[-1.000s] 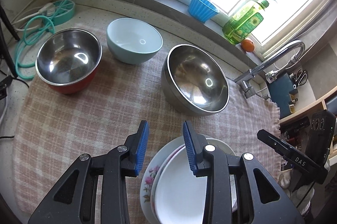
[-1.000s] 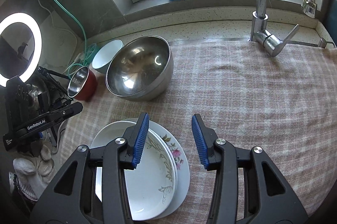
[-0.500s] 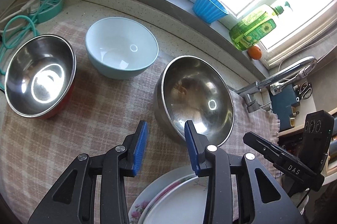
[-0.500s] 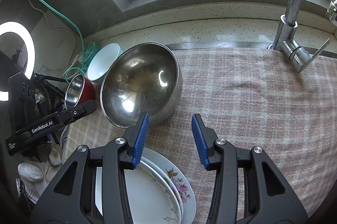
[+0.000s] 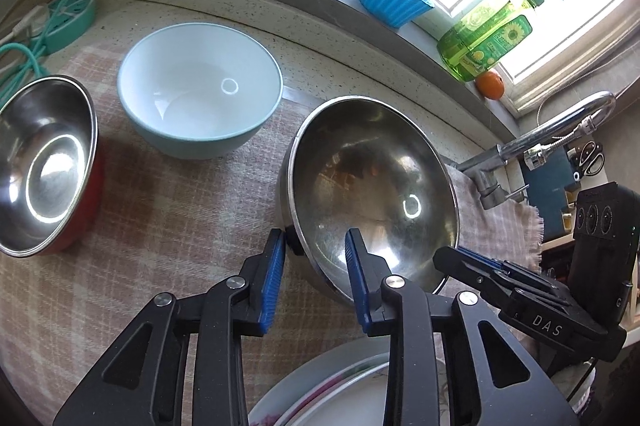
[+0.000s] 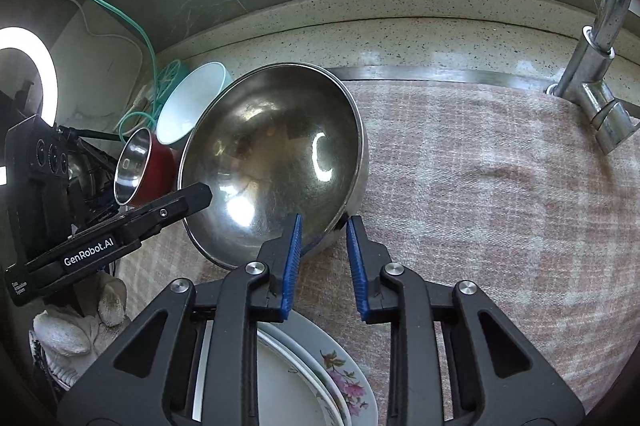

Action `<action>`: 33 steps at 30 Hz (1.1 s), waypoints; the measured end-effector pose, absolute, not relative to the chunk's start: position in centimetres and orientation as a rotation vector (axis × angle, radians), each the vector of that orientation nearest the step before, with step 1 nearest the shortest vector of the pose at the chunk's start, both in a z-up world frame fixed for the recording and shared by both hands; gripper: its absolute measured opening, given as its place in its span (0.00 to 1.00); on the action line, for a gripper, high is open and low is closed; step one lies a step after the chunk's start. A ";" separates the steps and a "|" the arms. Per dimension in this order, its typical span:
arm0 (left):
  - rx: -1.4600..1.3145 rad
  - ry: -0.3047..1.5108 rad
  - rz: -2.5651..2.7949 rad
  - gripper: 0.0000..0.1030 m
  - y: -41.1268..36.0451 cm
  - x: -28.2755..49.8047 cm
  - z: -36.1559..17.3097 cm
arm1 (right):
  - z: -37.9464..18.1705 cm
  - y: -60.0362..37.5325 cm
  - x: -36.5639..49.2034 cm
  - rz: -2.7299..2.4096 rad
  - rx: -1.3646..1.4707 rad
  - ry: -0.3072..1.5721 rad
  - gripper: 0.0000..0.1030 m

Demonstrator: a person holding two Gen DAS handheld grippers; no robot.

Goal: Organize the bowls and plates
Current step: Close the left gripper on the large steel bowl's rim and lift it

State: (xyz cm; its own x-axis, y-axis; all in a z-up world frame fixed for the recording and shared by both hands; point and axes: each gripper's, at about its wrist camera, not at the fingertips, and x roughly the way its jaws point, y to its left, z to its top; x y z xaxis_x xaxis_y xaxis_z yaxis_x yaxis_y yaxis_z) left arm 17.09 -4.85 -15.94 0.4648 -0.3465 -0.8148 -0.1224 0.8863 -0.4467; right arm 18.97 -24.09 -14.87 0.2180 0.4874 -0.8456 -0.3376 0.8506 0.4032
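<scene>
We see a big pink checked cloth spread over the counter, and all the dishes sit on it.

The biggest dish is the big steel bowl. It sits in the middle of the cloth, right in front of both grippers. It is empty and shiny inside.

Next come the plates. They lie in a pile at the near edge of the cloth, under the grippers. The bottom plate has pink flowers on its rim.

The light blue bowl sits behind and to the left of the big bowl, near the back of the cloth. The small steel bowl, red on the outside, sits far to the left, apart from the others.

The tap stands at the back on the right.

Our left gripper has one finger outside the big bowl and one inside, with the near rim between them. Its jaws have just been closing, but we see gaps beside the rim, so they do not pinch it. Our right gripper stands over the same rim further right, one finger in and one out. Its jaws have just been closing too, and they do not squeeze the rim either.

On the window sill stand a green soap bottle, a blue cup and a little orange.
</scene>
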 end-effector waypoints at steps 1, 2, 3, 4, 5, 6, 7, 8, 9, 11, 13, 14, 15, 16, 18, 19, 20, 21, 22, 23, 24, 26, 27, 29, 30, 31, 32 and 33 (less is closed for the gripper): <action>-0.473 1.089 -0.141 0.25 -5.0 17.1 -15.9 | -14.9 -24.1 19.0 0.575 0.141 1.226 0.23; -0.463 1.088 -0.141 0.25 -5.1 17.1 -15.9 | -14.9 -24.1 19.0 0.575 0.140 1.226 0.23; -0.460 1.088 -0.142 0.25 -5.2 17.0 -15.9 | -14.9 -24.1 18.9 0.574 0.139 1.225 0.23; -0.460 1.089 -0.144 0.25 -5.2 17.1 -15.9 | -14.8 -24.2 18.9 0.573 0.135 1.225 0.23; -0.460 1.090 -0.146 0.25 -5.2 17.0 -15.8 | -14.8 -24.2 18.8 0.572 0.130 1.223 0.23; -0.456 1.090 -0.147 0.25 -5.3 16.9 -15.7 | -14.7 -24.2 18.7 0.572 0.125 1.219 0.23; -0.449 1.090 -0.149 0.25 -5.4 16.9 -15.7 | -14.6 -24.3 18.6 0.571 0.122 1.217 0.22; -0.442 1.089 -0.149 0.25 -5.6 16.8 -15.6 | -14.5 -24.4 18.5 0.570 0.122 1.217 0.23; -0.440 1.089 -0.151 0.25 -5.7 16.7 -15.6 | -14.4 -24.6 18.3 0.569 0.125 1.215 0.23; -0.442 1.088 -0.159 0.25 -5.9 16.4 -15.4 | -14.2 -25.1 18.1 0.567 0.129 1.210 0.22; -0.438 1.086 -0.168 0.25 -6.2 16.2 -15.2 | -14.0 -25.6 17.7 0.564 0.130 1.206 0.22; -0.434 1.086 -0.173 0.25 -6.5 16.1 -15.1 | -13.9 -25.9 17.5 0.561 0.129 1.204 0.21; -0.427 1.085 -0.179 0.25 -6.8 16.0 -15.0 | -13.8 -26.1 17.3 0.557 0.125 1.201 0.21; -0.420 1.084 -0.184 0.25 -7.1 15.9 -14.9 | -13.7 -26.4 17.1 0.553 0.122 1.198 0.20; -0.405 1.083 -0.193 0.25 -7.7 15.8 -14.7 | -13.6 -26.9 16.8 0.545 0.119 1.193 0.18; -0.400 1.082 -0.199 0.25 -8.1 15.7 -14.6 | -13.6 -27.2 16.6 0.542 0.121 1.190 0.18; -0.392 1.081 -0.204 0.25 -8.3 15.6 -14.6 | -13.5 -27.4 16.5 0.539 0.122 1.190 0.17; -0.382 1.081 -0.208 0.25 -8.6 15.5 -14.5 | -13.5 -27.7 16.4 0.536 0.127 1.188 0.17; -0.373 1.079 -0.210 0.25 -8.9 15.5 -14.6 | -13.6 -27.9 16.3 0.534 0.132 1.187 0.17; -0.366 1.079 -0.210 0.25 -9.1 15.4 -14.6 | -13.6 -28.1 16.3 0.532 0.139 1.187 0.16; -0.359 1.082 -0.208 0.25 -9.3 15.4 -14.7 | -13.6 -28.2 16.2 0.528 0.150 1.183 0.15; -0.364 1.082 -0.208 0.25 -9.4 15.2 -14.8 | -13.5 -28.4 16.0 0.536 0.159 1.182 0.09; -0.367 1.083 -0.213 0.28 -9.4 15.1 -14.8 | -13.4 -28.2 15.8 0.568 0.161 1.184 0.05; -0.380 1.089 -0.258 0.27 -9.9 15.2 -14.8 | -13.4 -27.2 15.3 0.595 0.139 1.206 0.03; -0.353 1.091 -0.255 0.26 -10.4 15.2 -14.7 | -13.3 -26.8 15.2 0.571 0.122 1.204 0.03; -0.306 1.085 -0.205 0.23 -10.8 15.2 -14.6 | -13.1 -26.9 15.1 0.575 0.138 1.202 0.03; -0.293 1.082 -0.175 0.21 -10.8 15.2 -14.5 | -12.8 -27.0 14.9 0.604 0.167 1.202 0.03; -0.320 1.074 -0.195 0.21 -10.5 15.0 -14.4 | -12.5 -27.2 14.6 0.614 0.175 1.194 0.03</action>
State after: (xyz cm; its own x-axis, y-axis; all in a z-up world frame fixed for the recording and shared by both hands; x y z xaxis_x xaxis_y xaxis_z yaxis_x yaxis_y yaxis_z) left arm 14.98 -10.50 -14.41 0.4659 -0.3098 -0.8289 0.0019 0.9371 -0.3491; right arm 14.61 -27.23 -12.49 0.2285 0.5326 -0.8150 -0.3536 0.8253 0.4402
